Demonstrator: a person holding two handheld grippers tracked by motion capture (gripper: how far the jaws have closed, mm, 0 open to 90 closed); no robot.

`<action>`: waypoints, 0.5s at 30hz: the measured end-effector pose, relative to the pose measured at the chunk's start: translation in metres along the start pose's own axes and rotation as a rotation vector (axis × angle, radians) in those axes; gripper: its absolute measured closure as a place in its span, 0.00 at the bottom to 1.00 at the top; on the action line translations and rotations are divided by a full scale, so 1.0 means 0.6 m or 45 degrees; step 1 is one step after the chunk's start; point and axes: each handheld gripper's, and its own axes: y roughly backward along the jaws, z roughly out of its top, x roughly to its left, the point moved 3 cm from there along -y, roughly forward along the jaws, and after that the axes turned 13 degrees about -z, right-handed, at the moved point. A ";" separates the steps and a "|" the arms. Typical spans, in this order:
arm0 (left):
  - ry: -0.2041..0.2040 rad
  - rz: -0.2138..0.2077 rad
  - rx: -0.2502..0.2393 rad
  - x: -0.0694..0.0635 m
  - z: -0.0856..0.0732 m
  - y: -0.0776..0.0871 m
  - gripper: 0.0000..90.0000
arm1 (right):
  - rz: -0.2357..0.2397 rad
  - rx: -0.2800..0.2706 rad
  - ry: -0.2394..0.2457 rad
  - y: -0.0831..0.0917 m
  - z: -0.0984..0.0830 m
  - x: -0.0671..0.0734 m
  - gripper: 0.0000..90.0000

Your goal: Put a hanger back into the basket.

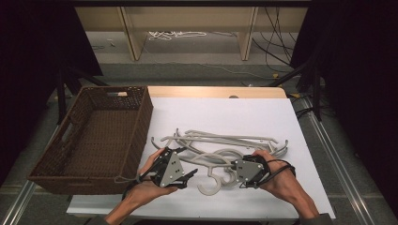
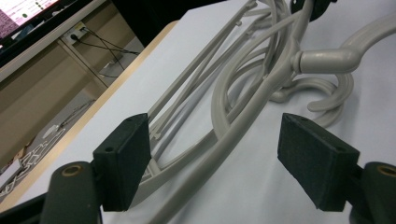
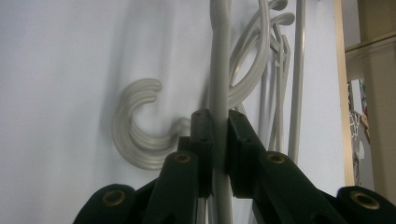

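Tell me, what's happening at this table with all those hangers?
A person is working a pile of pale grey plastic coat hangers on a white table with two hand-held grippers. The right gripper is shut on the arm of one hanger. The left gripper is open, its jaws either side of another hanger arm without closing on it. A brown woven basket stands at the table's left edge, with no hangers in it.

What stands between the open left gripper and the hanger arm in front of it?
Nothing visible does. The left gripper is open, and a grey hanger arm already runs between its jaws, untouched. The right gripper is shut on another hanger.
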 end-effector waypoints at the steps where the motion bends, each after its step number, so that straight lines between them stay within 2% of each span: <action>1: -0.028 -0.008 0.032 -0.002 0.000 -0.002 0.33 | -0.005 -0.032 0.037 -0.002 0.002 -0.003 0.92; 3: -0.035 -0.015 0.036 -0.005 -0.001 -0.006 0.34 | -0.007 -0.028 0.033 0.000 0.003 -0.002 0.92; 4: -0.053 -0.014 0.044 -0.003 -0.001 -0.007 0.35 | -0.009 -0.019 0.014 0.001 0.003 -0.001 0.92; 6: -0.051 -0.024 0.047 -0.003 -0.002 -0.009 0.39 | -0.004 0.020 -0.029 0.005 0.002 0.004 0.92; 7: -0.068 -0.022 0.060 -0.001 -0.002 -0.009 0.41 | 0.001 0.010 -0.020 0.005 0.003 0.003 0.92; 9: -0.064 -0.027 0.055 0.000 -0.003 -0.012 0.44 | -0.013 -0.037 0.035 0.002 0.007 -0.001 0.92; 10: -0.094 -0.028 0.067 0.002 -0.002 -0.012 0.48 | 0.010 -0.044 0.031 0.001 0.008 0.000 0.92; 11: -0.105 -0.044 0.086 0.001 -0.003 -0.013 0.50 | 0.008 -0.011 -0.006 0.004 0.008 0.004 0.92; 12: -0.135 -0.039 0.091 0.001 -0.002 -0.014 0.52 | 0.007 0.004 -0.013 0.005 0.009 0.005 0.92; 15: -0.177 -0.051 0.129 -0.003 -0.001 -0.016 0.59 | 0.013 -0.002 -0.012 0.004 0.011 0.007 0.92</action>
